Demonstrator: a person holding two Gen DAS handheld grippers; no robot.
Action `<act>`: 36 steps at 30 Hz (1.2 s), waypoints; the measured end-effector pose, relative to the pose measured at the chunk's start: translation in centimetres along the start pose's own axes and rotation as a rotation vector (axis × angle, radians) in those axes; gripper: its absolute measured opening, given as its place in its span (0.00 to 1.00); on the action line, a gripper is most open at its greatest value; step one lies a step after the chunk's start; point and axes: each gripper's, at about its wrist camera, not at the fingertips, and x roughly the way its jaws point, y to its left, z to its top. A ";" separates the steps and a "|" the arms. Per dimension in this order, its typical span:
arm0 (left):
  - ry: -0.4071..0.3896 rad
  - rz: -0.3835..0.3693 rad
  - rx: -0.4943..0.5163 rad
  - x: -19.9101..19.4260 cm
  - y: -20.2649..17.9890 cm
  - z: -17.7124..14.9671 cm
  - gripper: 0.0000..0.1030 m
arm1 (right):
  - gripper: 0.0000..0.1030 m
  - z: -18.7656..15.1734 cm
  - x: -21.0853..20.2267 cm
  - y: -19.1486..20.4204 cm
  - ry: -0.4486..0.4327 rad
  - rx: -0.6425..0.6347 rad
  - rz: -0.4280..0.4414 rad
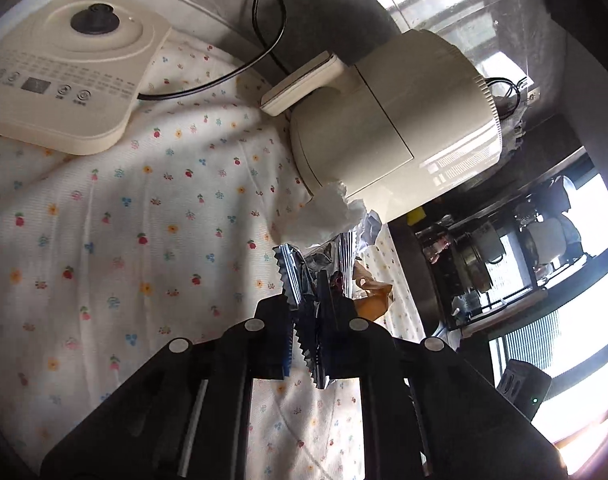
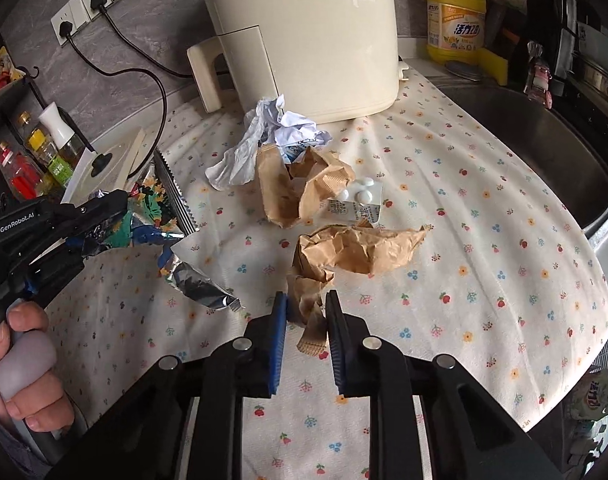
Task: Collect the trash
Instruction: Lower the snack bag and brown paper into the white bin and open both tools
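My left gripper [image 1: 306, 307] is shut on a foil snack wrapper [image 1: 304, 280] with zigzag edges and holds it above the floral cloth; it also shows in the right wrist view [image 2: 104, 216] with the wrapper [image 2: 160, 216] hanging from it. My right gripper [image 2: 306, 300] is partly open, its jaws on either side of the near tail of a crumpled brown paper bag [image 2: 356, 252]. A second brown bag [image 2: 300, 188], crumpled white paper [image 2: 272, 132] and a pill blister pack [image 2: 358, 200] lie beyond.
A cream air fryer [image 2: 304, 32] stands behind the trash. A cream appliance base [image 1: 64, 76] with black cords lies left. A steel sink [image 2: 544, 148] is right, with a yellow detergent bottle [image 2: 456, 20] behind. Oil bottles [image 2: 44, 148] stand far left.
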 end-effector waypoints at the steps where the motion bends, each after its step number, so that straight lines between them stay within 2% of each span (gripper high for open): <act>1: -0.011 0.009 0.008 -0.6 -0.1 -0.1 0.10 | 0.19 -0.1 -0.4 0.0 -0.006 -0.002 0.008; 12: -0.148 0.139 0.095 -7.8 -3.3 -4.3 0.10 | 0.19 -1.3 -5.5 -0.7 -0.086 -0.063 0.105; 18: -0.175 0.179 0.131 -10.0 -5.7 -7.8 0.10 | 0.19 -3.0 -8.1 -2.3 -0.093 -0.071 0.124; 22: -0.178 0.193 0.144 -10.4 -7.3 -10.0 0.10 | 0.20 -4.6 -9.4 -4.1 -0.076 -0.059 0.150; 36: -0.101 0.184 0.187 -8.2 -12.8 -18.4 0.10 | 0.20 -10.0 -13.3 -11.7 -0.038 -0.034 0.115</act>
